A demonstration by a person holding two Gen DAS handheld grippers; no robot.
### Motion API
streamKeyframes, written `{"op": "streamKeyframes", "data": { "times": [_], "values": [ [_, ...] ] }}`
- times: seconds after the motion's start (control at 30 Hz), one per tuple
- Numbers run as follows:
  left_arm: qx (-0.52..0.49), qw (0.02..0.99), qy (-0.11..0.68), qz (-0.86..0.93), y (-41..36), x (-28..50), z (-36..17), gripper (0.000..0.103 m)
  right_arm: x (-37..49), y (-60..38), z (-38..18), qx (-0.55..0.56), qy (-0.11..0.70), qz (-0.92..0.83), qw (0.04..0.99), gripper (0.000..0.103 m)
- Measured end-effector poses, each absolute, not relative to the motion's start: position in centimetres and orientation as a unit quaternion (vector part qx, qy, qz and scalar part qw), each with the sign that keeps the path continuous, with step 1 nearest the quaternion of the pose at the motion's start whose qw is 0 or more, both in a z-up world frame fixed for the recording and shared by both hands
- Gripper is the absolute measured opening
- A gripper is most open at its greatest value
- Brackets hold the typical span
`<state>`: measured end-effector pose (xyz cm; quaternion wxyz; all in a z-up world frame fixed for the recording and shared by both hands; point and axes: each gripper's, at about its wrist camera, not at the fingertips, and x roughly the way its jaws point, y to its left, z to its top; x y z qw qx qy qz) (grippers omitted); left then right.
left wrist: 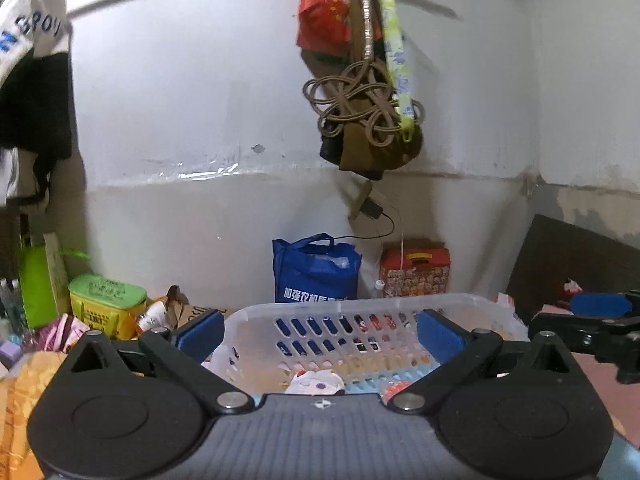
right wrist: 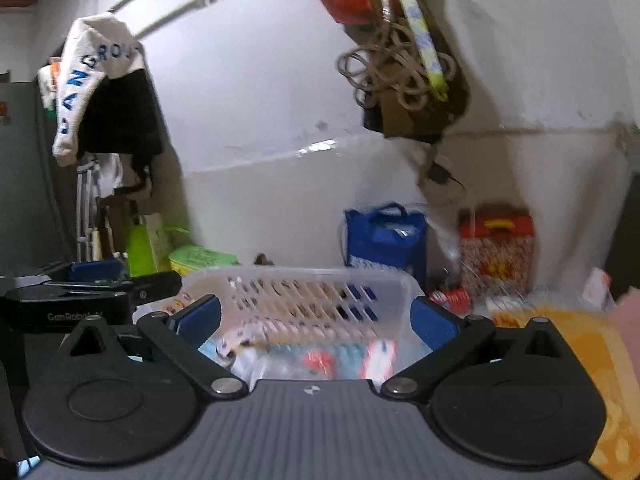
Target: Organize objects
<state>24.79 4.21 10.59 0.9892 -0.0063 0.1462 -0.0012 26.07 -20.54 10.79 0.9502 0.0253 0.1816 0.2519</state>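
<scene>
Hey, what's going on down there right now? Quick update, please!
Left gripper open, empty. Right gripper open, empty. Both face the clear plastic basket, small packets inside. Nothing between the fingers and the basket.

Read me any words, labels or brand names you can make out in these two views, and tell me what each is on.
"GROU": blue letters on the white and black hanging garment, cut off at the fold.
"ANGROU": same garment, right wrist view.
"加强农机": white print on the blue tote bag, rest hidden.
"GenRobot": partly blurred, on the left gripper.
Yellow-green tin and red patterned box: print too small to read.
</scene>
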Motion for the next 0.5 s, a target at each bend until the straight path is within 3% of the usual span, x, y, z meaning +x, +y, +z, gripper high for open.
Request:
{"op": "streamKeyframes", "data": {
  "times": [0.2,0.5],
  "values": [
    [0.016,0.981,0.190,0.014,3.2,23.1,10.4,0.103,22.6,-19.9,11.5,-0.046,0.155,0.154,0.975,0.103],
    [0.002,0.979,0.202,-0.008,2.8,20.5,10.3,0.103,23.4,-19.0,11.3,-0.033,0.257,0.178,0.949,0.103]
  ]
}}
